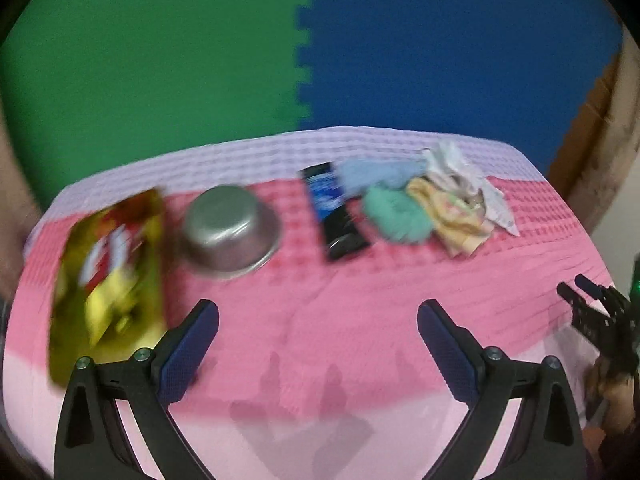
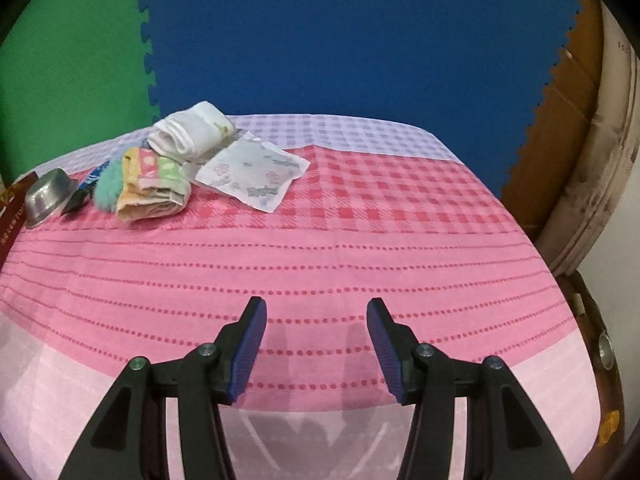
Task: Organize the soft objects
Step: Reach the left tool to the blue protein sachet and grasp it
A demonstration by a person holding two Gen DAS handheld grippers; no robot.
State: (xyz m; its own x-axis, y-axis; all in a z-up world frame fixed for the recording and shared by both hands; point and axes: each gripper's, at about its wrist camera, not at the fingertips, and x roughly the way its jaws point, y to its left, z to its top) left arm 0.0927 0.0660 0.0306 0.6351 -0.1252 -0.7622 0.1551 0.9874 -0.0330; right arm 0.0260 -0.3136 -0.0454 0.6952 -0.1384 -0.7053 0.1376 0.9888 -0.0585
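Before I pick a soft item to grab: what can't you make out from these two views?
- Yellow packet: left wrist view, print motion-blurred.
- Light blue cloth: right wrist view hides it behind the patterned towel.
- Right gripper: left view, cut off by the edge.
- Red box: right view, cropped.

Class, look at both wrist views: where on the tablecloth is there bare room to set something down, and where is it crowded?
Bare: the near tablecloth and its right side. Crowded: the far row from gold packet to white pouch.
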